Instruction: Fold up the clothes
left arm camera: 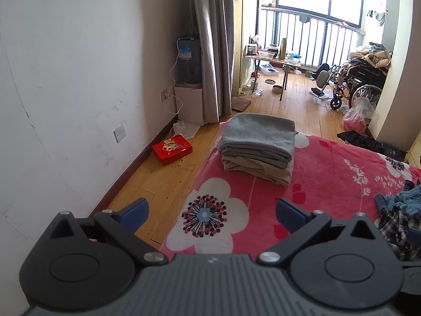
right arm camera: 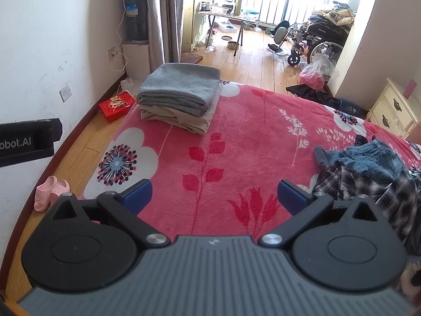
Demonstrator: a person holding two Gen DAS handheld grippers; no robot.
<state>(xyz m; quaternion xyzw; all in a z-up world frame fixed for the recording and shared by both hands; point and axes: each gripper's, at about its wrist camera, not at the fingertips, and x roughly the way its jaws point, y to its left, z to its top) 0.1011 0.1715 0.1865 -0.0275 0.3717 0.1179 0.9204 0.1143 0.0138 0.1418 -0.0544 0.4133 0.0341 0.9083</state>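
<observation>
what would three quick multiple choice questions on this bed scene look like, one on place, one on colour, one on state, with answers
1. Where does the heap of unfolded clothes, blue denim and dark plaid, lie?
A. on the wooden floor
B. on the red flowered blanket, off to the right
C. on top of the folded stack

2. What colour is the top folded garment in the stack?
A. grey
B. white
C. blue

3. How do both hand-held grippers stand?
A. shut on denim
B. shut on the blanket
C. open, holding nothing

Answers:
1 B: the unfolded heap rests on the red flowered blanket, apart from the stack.
2 A: the grey folded garment sits on a beige folded garment.
3 C: the left hand-held gripper and right hand-held gripper show blue pads spread wide with only blanket between.
</observation>
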